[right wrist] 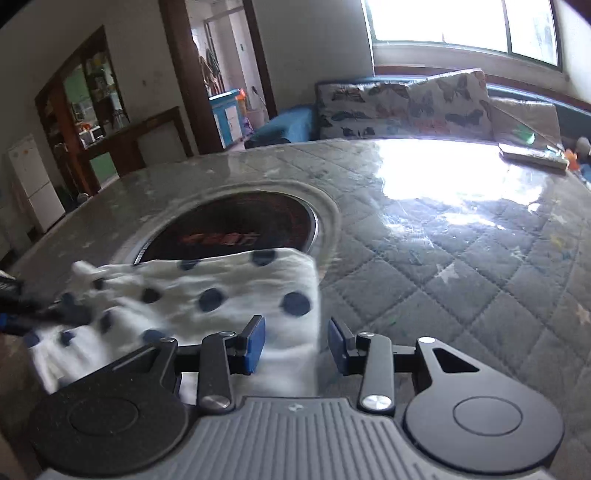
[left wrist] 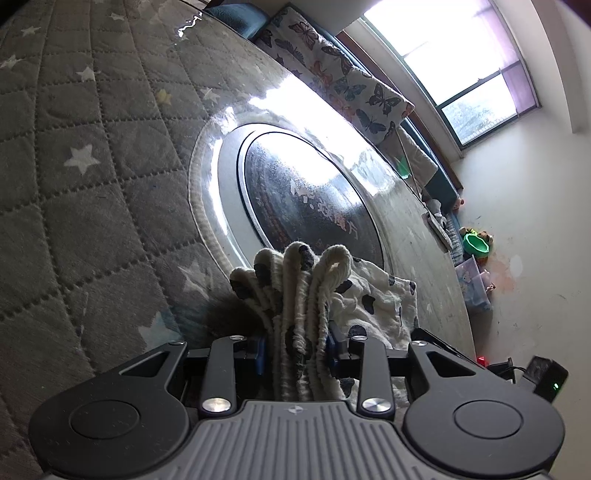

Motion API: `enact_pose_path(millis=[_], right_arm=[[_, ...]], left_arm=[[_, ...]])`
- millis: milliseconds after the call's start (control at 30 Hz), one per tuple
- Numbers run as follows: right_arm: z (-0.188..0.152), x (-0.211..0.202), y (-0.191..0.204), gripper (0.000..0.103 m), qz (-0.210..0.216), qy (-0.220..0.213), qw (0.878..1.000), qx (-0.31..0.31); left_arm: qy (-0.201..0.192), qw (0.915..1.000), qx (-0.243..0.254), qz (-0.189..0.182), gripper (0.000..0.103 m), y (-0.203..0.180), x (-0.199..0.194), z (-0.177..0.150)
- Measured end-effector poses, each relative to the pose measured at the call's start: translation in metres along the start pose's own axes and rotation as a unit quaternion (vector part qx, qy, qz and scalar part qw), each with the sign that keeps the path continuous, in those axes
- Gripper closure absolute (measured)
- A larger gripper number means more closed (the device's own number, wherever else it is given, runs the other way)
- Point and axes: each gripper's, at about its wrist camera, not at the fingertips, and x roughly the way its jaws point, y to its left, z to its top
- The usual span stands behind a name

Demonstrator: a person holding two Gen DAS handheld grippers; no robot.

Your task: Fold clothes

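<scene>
A white garment with dark dots point(left wrist: 306, 295) is pinched in several bunched layers between the blue pads of the left claw point(left wrist: 300, 349), whose jaws are pressed against the folds from both sides. The rest of the cloth is seen spilling past the claw onto the counter point(left wrist: 92, 192), which is covered by a grey quilted cloth with pale stars under a glossy clear sheet. A round dark inset with a metal rim point(left wrist: 310, 192) is set into the counter just beyond the bunched fabric. In the right wrist view the garment point(right wrist: 207, 295) is spread flat on the counter point(right wrist: 443, 266), its far edge lying over the near rim of the round inset point(right wrist: 236, 229). The right claw point(right wrist: 297, 345) is held spread, with nothing gripped; the garment's right edge is seen between its blue pads, below them. A butterfly-print cushion point(right wrist: 402, 103) is seen behind the counter, under a bright window point(right wrist: 461, 26).
</scene>
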Motion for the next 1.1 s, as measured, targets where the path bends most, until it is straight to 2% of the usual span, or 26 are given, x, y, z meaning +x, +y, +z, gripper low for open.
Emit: enact_pose_path(millis=[233, 400, 467, 600, 633, 667, 800, 1100], right_arm=[[-0.001, 0.012, -0.008, 0.066, 0.028, 0.013, 0.999, 0.019], [-0.004, 0.006, -0.014, 0.080, 0.027, 0.016, 0.999, 0.044], [-0.005, 0.004, -0.014, 0.081, 0.033, 0.022, 0.997, 0.064], [-0.007, 0.002, -0.009, 0.083, 0.033, 0.024, 0.997, 0.063], [-0.007, 0.002, -0.007, 0.087, 0.033, 0.024, 0.997, 0.062], [-0.008, 0.002, -0.006, 0.093, 0.032, 0.022, 0.997, 0.061], [-0.012, -0.004, 0.003, 0.099, 0.020, 0.007, 0.999, 0.045], [-0.002, -0.039, 0.006, 0.100, -0.018, -0.052, 0.998, 0.009]], left_arm=[[0.007, 0.9998, 0.016, 0.006, 0.069, -0.004, 0.002, 0.001], [0.011, 0.9996, 0.025, 0.011, 0.068, -0.006, 0.003, 0.003], [0.011, 0.9994, 0.029, 0.014, 0.068, -0.008, 0.003, 0.003], [0.009, 0.9992, 0.032, 0.021, 0.069, -0.011, 0.004, 0.003], [0.009, 0.9991, 0.034, 0.023, 0.070, -0.012, 0.004, 0.003], [0.010, 0.9989, 0.041, 0.023, 0.070, -0.018, 0.006, 0.005], [0.015, 0.9975, 0.066, 0.022, 0.071, -0.039, 0.016, 0.012], [0.025, 0.9919, 0.123, 0.022, 0.072, -0.088, 0.036, 0.027]])
